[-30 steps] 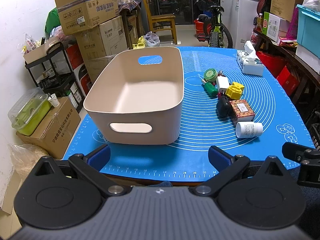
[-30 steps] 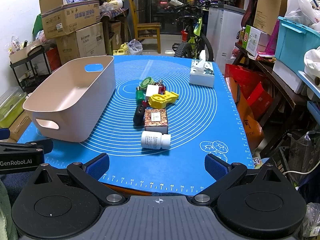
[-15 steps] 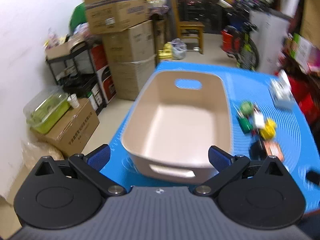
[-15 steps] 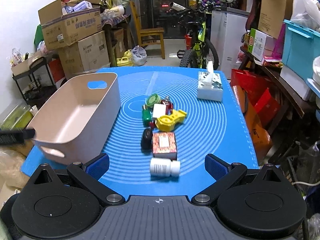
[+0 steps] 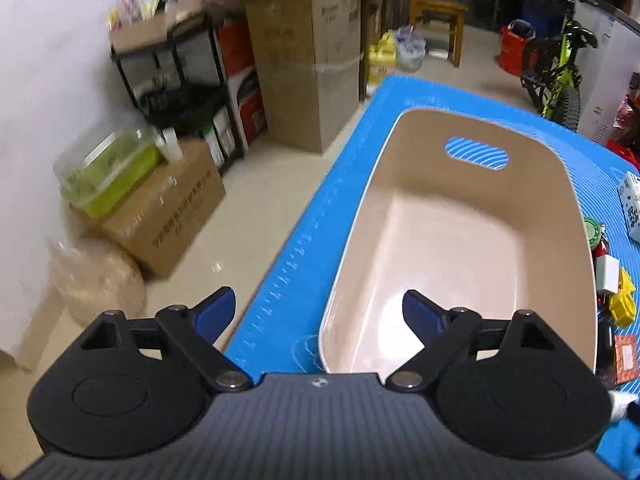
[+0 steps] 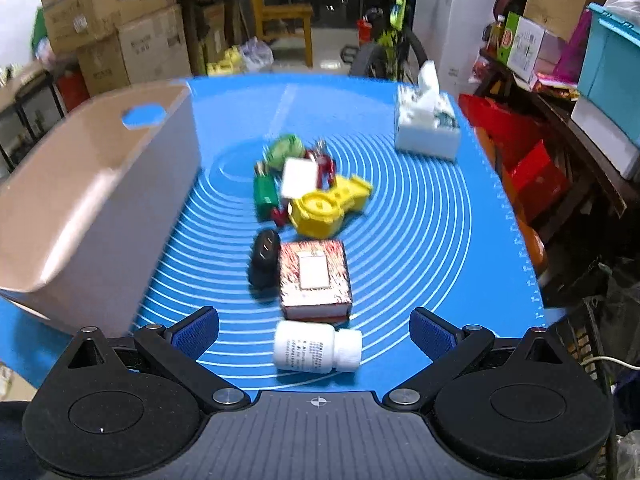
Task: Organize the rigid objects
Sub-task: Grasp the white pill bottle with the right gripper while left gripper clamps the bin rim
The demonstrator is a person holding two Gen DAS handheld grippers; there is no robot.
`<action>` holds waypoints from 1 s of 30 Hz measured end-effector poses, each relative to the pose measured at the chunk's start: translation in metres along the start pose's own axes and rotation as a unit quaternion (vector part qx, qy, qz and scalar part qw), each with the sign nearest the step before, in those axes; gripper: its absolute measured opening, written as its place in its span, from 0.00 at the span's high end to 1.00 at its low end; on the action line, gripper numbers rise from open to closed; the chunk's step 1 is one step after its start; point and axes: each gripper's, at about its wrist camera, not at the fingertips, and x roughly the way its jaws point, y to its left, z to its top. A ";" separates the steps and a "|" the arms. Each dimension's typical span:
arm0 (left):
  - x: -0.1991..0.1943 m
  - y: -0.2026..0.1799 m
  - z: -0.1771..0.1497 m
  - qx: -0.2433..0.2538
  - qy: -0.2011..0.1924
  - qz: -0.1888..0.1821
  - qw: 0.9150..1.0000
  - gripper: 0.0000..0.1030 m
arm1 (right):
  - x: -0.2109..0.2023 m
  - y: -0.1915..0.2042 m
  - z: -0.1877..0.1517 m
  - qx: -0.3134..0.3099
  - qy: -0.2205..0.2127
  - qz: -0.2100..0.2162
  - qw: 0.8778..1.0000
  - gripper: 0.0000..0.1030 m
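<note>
At the bottom of the left wrist view, the left hand-held gripper (image 5: pixel 316 312) has its blue-padded jaws wide but closing, and nothing lies between them. Its left pad hangs over the floor beyond the edge of the blue circle-printed mat on the surface (image 5: pixel 304 240); its right pad hangs over the near end of the empty beige plastic bin with cut-out handles (image 5: pixel 460 248), which fills the right-centre of the frame. Past the bin, at the right edge, only slivers of the small objects show. In the upper left stand brown cardboard boxes (image 5: pixel 308 68).

In the right wrist view, the right hand-held gripper (image 6: pixel 314 334) is spread wide and empty at the bottom of the frame. Just ahead of it and between its pads, a white plastic pill bottle with a screw cap (image 6: pixel 316 350) lies on its side on the mat. Just beyond the bottle sits a red patterned cardboard box with a pale label (image 6: pixel 314 274), with a black oval key fob (image 6: pixel 264 262) touching its left side. Farther up in mid-frame is a cluster: a yellow plastic toy piece (image 6: pixel 326 206), a small white block (image 6: pixel 298 178), a green item and a red one, too blurred to tell apart. The beige bin occupies the left side, and a white tissue box (image 6: pixel 426 130) stands in the upper right of the mat.
</note>
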 end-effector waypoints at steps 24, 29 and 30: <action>0.052 0.004 0.004 0.004 0.055 -0.045 0.997 0.81 | 0.062 0.004 -0.010 0.029 0.066 -0.020 0.997 0.34; 0.056 0.006 0.003 -0.005 0.059 -0.057 0.997 0.88 | 0.060 0.009 -0.011 0.021 0.056 -0.022 0.998 0.38; 0.055 0.007 0.003 -0.007 0.059 -0.059 0.996 0.88 | 0.059 0.009 -0.011 0.020 0.056 -0.023 0.998 0.38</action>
